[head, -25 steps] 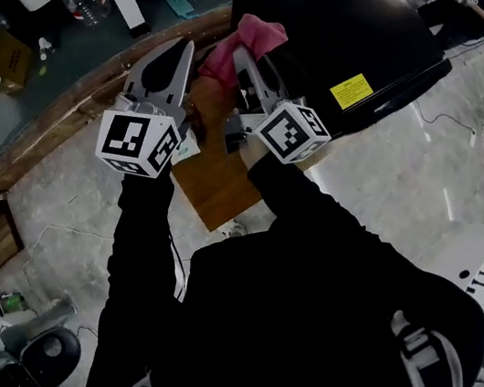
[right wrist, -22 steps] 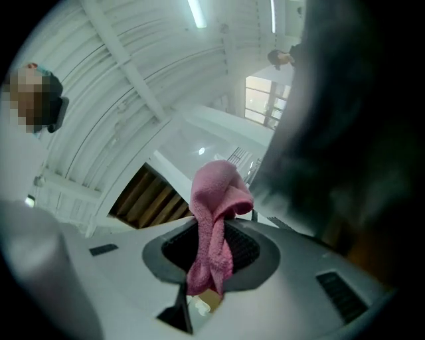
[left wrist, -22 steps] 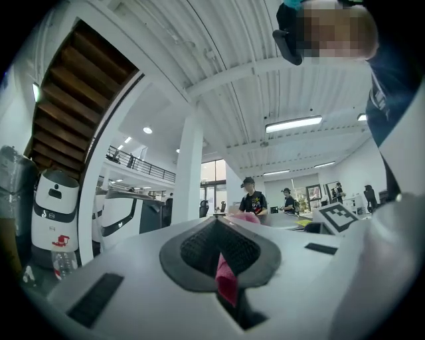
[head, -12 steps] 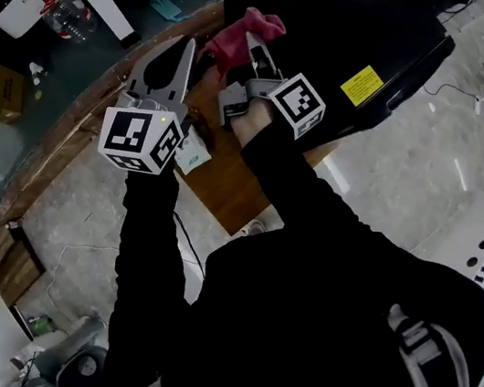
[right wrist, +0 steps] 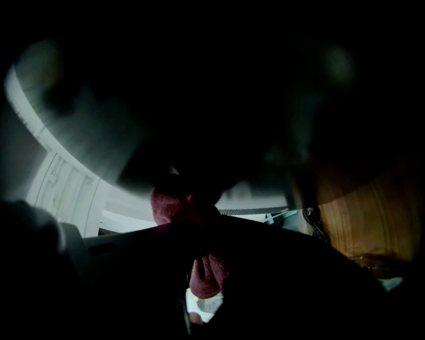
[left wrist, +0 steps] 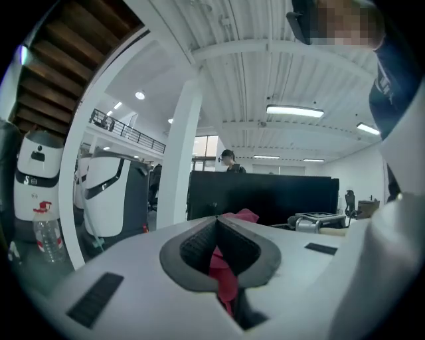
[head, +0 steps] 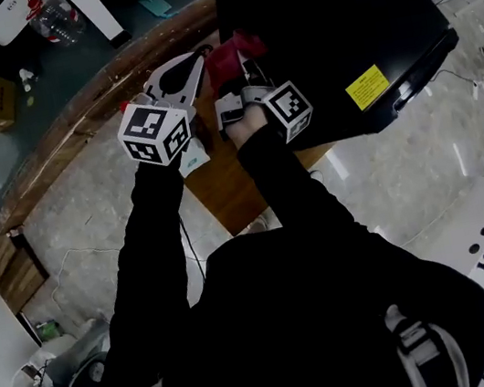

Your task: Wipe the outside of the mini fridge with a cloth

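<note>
Item: cloth (head: 231,53), dark pink, bunched, at the left edge of the mini fridge (head: 333,24), above the bare wooden counter (head: 222,187). Item: mini fridge, black, filling the upper right of the head view, yellow label (head: 369,85) near its front right corner. Item: right gripper (head: 241,66), jaws closed on a fold of the cloth; its own view is dark, but a maroon wad (right wrist: 206,272) is pinched between the jaws and more bulges beyond their tips. Item: left gripper (head: 196,57), jaws brought together at the tips, with a strip of cloth (left wrist: 222,265) in the slot between the pads; it appears to be gripping that strip. Change noted: a second ago the left gripper stood clear of the cloth on the counter side; it has since moved in to meet it, so both grippers now share the cloth. The cloth has kept to the same left edge of the fridge. Reading: this looks like a regrip or a gathering of the cloth, not a wiping stroke. Most of the fridge's outside shows no cloth contact, so wiping remains to be done.
</note>
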Tool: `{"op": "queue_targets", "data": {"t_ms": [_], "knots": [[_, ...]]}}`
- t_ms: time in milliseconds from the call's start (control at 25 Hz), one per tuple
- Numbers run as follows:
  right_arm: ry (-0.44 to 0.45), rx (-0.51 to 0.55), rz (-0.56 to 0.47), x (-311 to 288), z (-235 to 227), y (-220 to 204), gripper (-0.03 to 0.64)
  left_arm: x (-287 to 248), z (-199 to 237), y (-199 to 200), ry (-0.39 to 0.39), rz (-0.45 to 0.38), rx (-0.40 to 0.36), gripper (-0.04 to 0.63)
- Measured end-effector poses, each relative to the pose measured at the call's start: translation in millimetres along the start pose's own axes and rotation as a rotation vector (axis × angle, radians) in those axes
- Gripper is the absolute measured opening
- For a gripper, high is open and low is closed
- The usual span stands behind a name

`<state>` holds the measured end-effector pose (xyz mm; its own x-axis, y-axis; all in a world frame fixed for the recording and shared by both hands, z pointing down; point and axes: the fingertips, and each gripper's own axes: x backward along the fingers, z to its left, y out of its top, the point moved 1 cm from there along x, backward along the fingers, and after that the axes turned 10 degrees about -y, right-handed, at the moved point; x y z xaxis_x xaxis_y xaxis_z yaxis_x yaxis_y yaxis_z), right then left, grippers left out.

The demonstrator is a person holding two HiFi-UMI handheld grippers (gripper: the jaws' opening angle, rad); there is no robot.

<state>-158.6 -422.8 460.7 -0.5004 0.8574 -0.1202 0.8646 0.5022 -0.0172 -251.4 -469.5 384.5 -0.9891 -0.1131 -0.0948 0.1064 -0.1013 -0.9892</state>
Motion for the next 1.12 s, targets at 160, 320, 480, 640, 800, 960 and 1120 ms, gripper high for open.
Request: {"op": "queue_targets", "data": {"t_ms": [160, 320, 480, 640, 800, 960, 1120], "knots": [[-0.05, 0.001, 0.001, -8.5, -33.3, -1.7, 0.087, -10.1, 11.2, -46.9, -0.003, 0.08, 0.035, 0.006], [-0.102, 0.008, 0.005, -16.1, -68.5, -1.9, 0.087, -20.8, 21.6, -90.2, -0.01, 0.149, 0.061, 0.006], [-0.143, 0.007, 0.009, -25.3, -100.3, -1.5, 0.087, -33.2, 31.6, -123.3, -0.004, 0.196, 0.091, 0.006], [-0.21, 0.007, 0.012, -27.4, -138.8, -0.9, 0.087, -42.7, 36.0, -156.0, -0.002, 0.246, 0.125, 0.006], [-0.265, -0.003, 0.01, -29.8, -172.6, -0.6, 0.087, -51.2, 39.7, -192.8, -0.011, 0.322, 0.148, 0.006], [-0.303, -0.029, 0.009, -32.6, -201.9, -0.9, 0.087, -56.0, 37.4, -220.5, -0.021, 0.377, 0.153, 0.006], [-0.34, -0.038, 0.006, -33.3, -230.9, -0.2, 0.087, -54.8, 33.6, -233.1, -0.014, 0.378, 0.161, 0.006]]}}
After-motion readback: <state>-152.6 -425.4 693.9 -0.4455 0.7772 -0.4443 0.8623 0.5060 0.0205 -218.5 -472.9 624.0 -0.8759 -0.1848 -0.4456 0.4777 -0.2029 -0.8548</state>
